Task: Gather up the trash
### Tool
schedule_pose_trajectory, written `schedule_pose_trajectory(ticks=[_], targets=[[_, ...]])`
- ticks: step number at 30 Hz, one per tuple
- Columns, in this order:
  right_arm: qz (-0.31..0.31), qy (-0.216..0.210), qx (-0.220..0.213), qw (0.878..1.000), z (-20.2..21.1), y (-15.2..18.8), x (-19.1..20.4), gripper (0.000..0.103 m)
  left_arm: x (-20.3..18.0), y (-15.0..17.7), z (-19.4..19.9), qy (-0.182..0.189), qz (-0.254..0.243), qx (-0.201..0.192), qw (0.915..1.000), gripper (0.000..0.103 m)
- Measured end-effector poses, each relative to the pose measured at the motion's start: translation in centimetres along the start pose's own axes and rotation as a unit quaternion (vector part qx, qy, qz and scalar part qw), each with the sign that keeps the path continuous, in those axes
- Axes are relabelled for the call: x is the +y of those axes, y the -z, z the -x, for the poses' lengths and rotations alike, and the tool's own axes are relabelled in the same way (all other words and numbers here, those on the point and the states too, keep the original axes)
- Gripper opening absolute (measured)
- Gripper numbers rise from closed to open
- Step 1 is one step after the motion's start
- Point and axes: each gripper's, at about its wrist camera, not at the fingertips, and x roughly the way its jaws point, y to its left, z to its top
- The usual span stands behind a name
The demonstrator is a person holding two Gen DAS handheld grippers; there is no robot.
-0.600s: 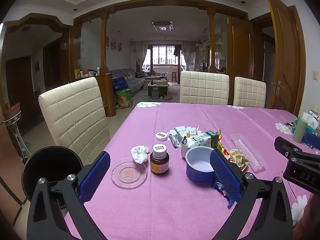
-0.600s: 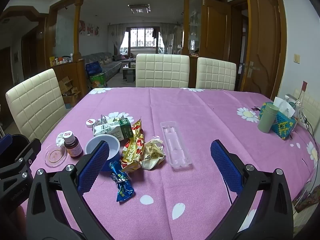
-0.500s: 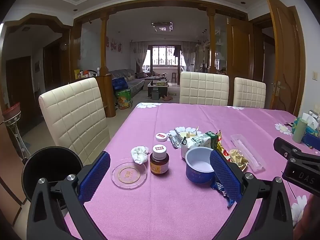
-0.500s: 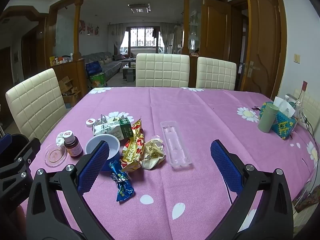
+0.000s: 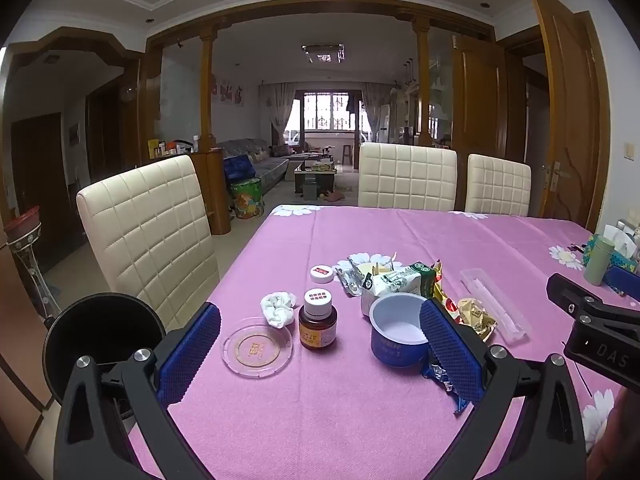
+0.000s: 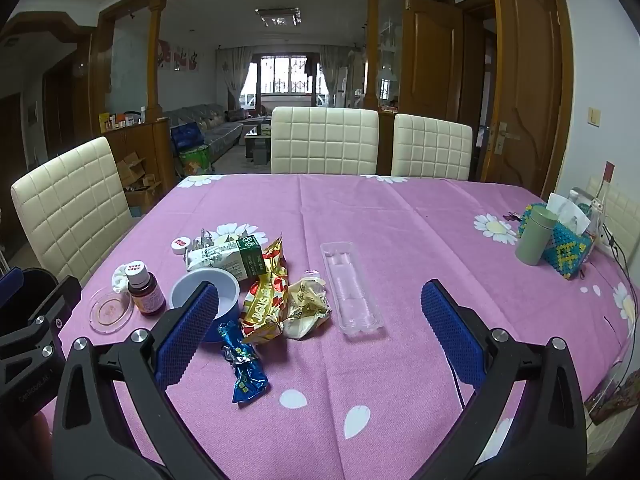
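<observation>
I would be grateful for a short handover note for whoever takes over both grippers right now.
Left gripper: open, empty, above the table's near edge.
Right gripper: open, empty, likewise above the table.
Trash, all on the pink tablecloth: blue cup, milk carton, gold wrapper, cream wrapper, blue wrapper, clear tray, tissue wad, clear lid. A brown bottle stands by the lid.
A black bin sits at the table's left edge.
Done: nothing picked up yet.
Left: everything.

On the table: 3 crumpled wrappers (image 6: 280,304) (1 blue), 1 bottle (image 6: 145,292), 1 bowl (image 6: 206,294), 3 chairs (image 6: 325,140).
</observation>
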Motion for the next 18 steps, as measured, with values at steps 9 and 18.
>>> schedule_pose_trajectory(ticks=[9, 18], targets=[[0.001, 0.000, 0.001, 1.000, -0.04, 0.02, 0.01, 0.100, -0.08, -0.02, 0.01, 0.000, 0.000, 0.001, 1.0000, 0.097], [0.000, 0.000, 0.001, 1.000, -0.04, 0.00, 0.01, 0.100, 0.06, -0.37, 0.11, 0.002, 0.000, 0.001, 1.0000, 0.097]])
